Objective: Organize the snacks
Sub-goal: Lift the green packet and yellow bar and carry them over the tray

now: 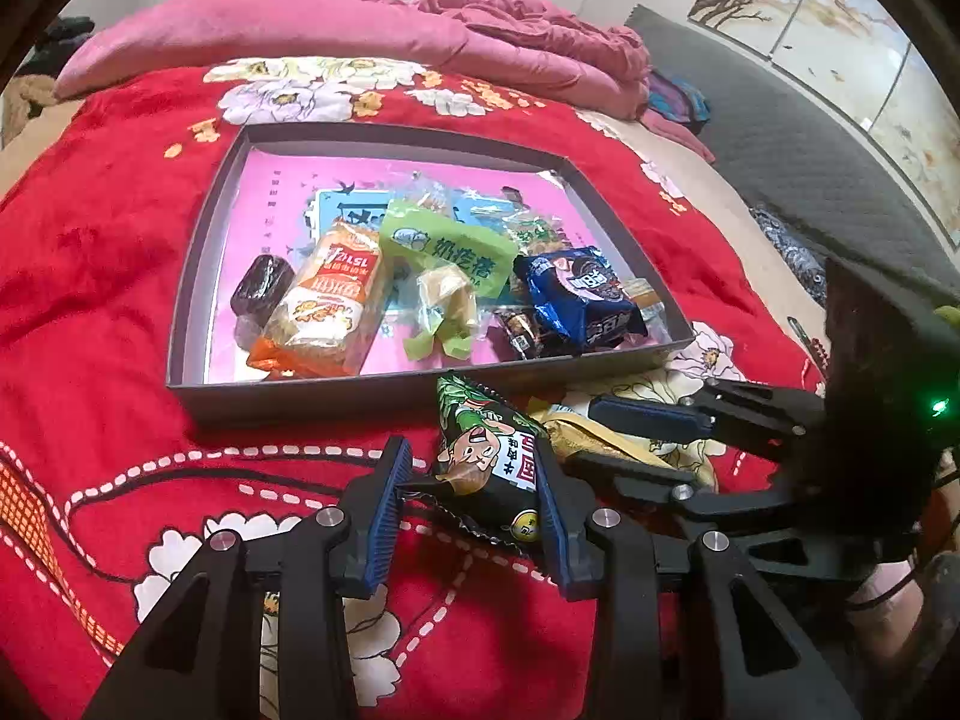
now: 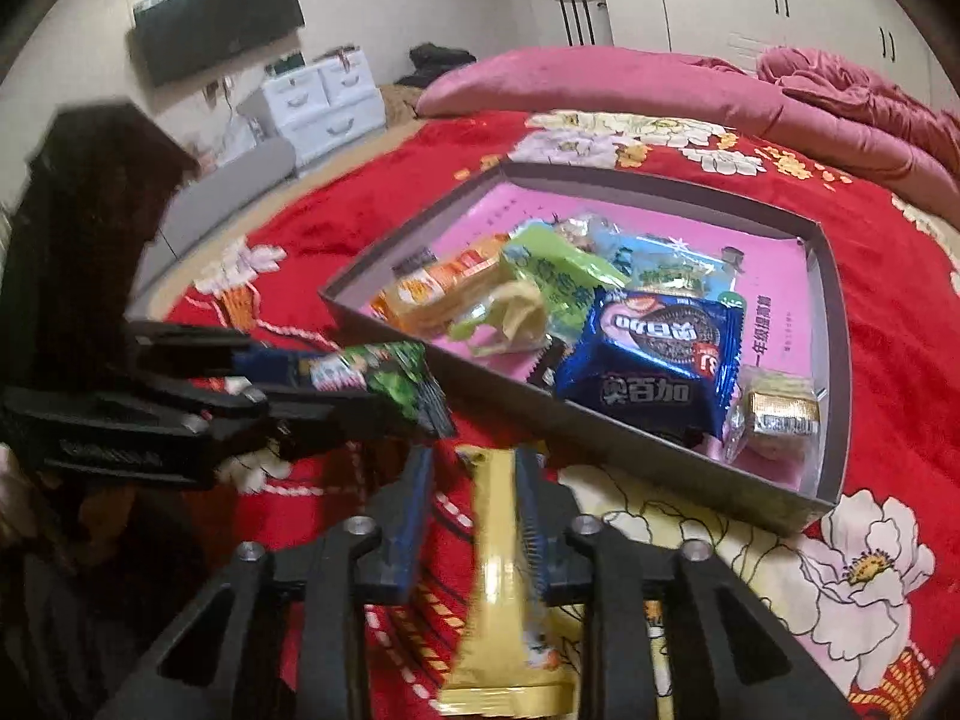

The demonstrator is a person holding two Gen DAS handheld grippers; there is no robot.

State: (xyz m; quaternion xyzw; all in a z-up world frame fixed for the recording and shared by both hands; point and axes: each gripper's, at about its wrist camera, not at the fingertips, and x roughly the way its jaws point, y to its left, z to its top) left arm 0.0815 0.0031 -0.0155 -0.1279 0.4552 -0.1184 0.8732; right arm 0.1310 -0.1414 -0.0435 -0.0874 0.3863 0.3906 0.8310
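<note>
A shallow grey box (image 1: 384,396) with a pink floor sits on the red bed and holds several snacks, among them a blue cookie pack (image 1: 579,294), a green pack (image 1: 447,246) and an orange pack (image 1: 324,306). My left gripper (image 1: 474,480) is shut on a green and black snack packet (image 1: 486,456) just in front of the box's near wall. My right gripper (image 2: 474,504) is shut on a yellow wrapped bar (image 2: 501,588), beside the left gripper (image 2: 336,390), close to the box (image 2: 600,438). The right gripper (image 1: 600,432) also shows in the left wrist view, holding the yellow bar (image 1: 585,429).
The red floral blanket (image 1: 120,276) covers the bed. A folded pink quilt (image 1: 372,36) lies behind the box. A dark grey mat (image 1: 798,144) runs along the right of the bed. White drawers (image 2: 324,102) and a wall screen (image 2: 216,18) stand at the left.
</note>
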